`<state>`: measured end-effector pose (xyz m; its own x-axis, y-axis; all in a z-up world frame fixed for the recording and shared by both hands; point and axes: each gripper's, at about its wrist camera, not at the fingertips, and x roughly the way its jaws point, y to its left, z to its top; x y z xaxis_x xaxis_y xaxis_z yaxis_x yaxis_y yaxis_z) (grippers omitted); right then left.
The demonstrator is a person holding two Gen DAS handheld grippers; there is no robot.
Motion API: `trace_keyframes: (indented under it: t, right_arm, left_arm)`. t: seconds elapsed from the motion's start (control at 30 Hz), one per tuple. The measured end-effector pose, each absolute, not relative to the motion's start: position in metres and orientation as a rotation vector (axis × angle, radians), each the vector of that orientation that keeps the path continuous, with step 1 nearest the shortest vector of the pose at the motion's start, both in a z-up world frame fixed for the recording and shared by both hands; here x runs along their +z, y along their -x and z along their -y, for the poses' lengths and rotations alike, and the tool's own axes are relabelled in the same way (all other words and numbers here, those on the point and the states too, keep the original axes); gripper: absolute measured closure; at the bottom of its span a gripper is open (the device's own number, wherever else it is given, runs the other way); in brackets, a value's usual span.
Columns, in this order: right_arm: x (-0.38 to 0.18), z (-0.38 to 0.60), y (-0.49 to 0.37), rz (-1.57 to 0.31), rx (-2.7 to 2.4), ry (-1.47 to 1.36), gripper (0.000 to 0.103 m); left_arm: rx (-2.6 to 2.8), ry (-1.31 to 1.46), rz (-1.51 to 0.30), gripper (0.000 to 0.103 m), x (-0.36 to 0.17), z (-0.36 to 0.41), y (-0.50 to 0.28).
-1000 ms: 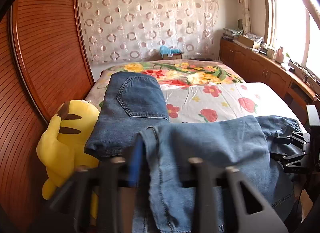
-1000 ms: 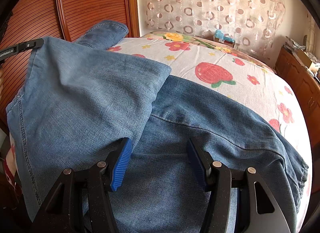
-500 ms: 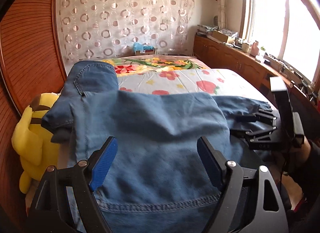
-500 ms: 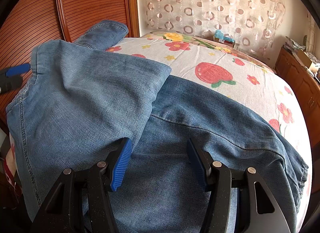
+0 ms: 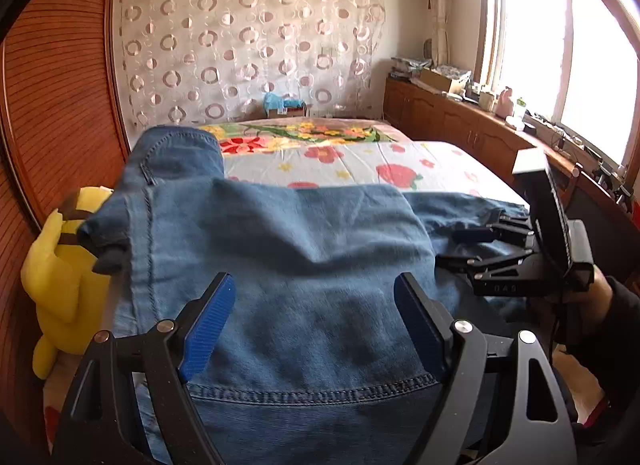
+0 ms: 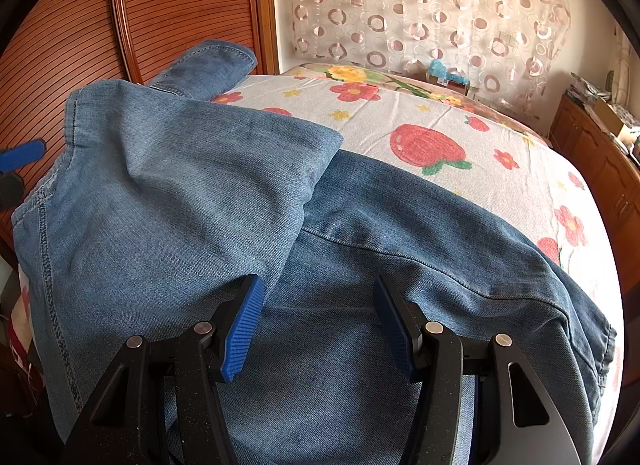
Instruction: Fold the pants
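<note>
Left claw (image 5: 314,319) has just opened wide, holds nothing – jeans (image 5: 280,249) lie beneath it. Right claw (image 6: 316,321) half open, empty – next, smooth the fold w/ both.

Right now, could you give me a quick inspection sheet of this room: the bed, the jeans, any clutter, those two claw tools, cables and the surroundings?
Surface: bed with a flower-print sheet.
Job's things: blue jeans, one part folded over the rest, waist end towards the headboard.
Clutter: yellow plush toy beside the bed; boxes and small items on the wooden cabinets.
Grippers: left hand-held gripper open above the denim, jaws just widened, gripping nothing; right hand-held gripper open over the jeans, pads not pressing.
Cables: a dark cord near the person's hand.
Surroundings: wooden headboard, circle-patterned curtain, bright window.
</note>
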<state>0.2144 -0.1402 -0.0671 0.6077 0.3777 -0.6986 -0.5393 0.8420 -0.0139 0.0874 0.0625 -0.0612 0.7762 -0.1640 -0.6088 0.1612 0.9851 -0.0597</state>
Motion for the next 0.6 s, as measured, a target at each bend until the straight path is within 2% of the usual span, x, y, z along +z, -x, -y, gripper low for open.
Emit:
trace_keyframes:
  t: [0.4, 0.6]
  right_arm:
    - [-0.065, 0.145, -0.214, -0.746, 0.538, 0.221, 0.044]
    - [-0.043, 0.177, -0.189, -0.676, 0.524, 0.198, 0.044]
  left_arm:
    - [-0.193, 0.012, -0.702, 0.021, -0.081, -0.047, -0.090]
    - [-0.209, -0.002, -0.706, 0.021, -0.085, -0.035, -0.085]
